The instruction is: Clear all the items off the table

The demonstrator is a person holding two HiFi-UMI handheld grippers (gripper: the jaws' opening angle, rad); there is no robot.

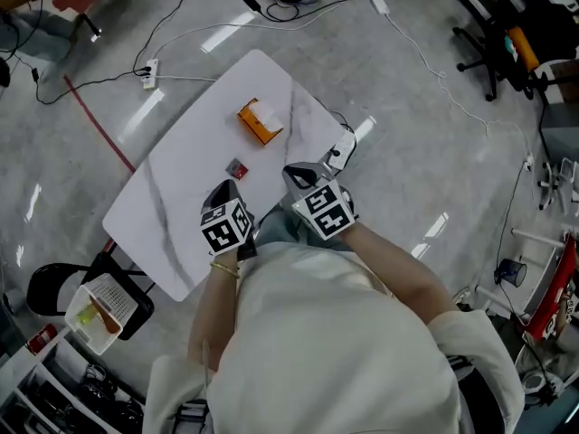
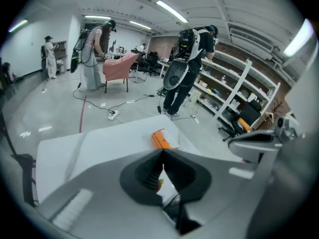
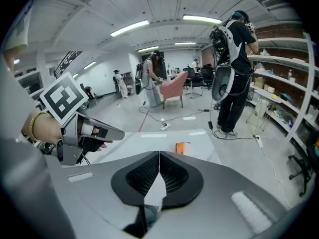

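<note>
A white marble table (image 1: 181, 188) carries an orange box (image 1: 260, 120) near its far side and a small red item (image 1: 237, 168) nearer me. My left gripper (image 1: 227, 188) hovers at the near table edge just below the red item, jaws shut and empty. My right gripper (image 1: 298, 174) is beside it to the right, also shut and empty. In the left gripper view, the orange box (image 2: 162, 139) lies just beyond the closed jaws (image 2: 162, 154). From the right gripper view the box (image 3: 182, 147) sits ahead of the shut jaws (image 3: 158, 157), with the left gripper (image 3: 89, 133) at left.
A white basket (image 1: 101, 310) with some items rests on a black chair at the table's lower left. Cables and a power strip (image 1: 149, 69) lie on the floor beyond the table. An office chair (image 1: 493, 48) stands at upper right. People (image 2: 192, 68) and shelving (image 2: 239, 93) are farther off.
</note>
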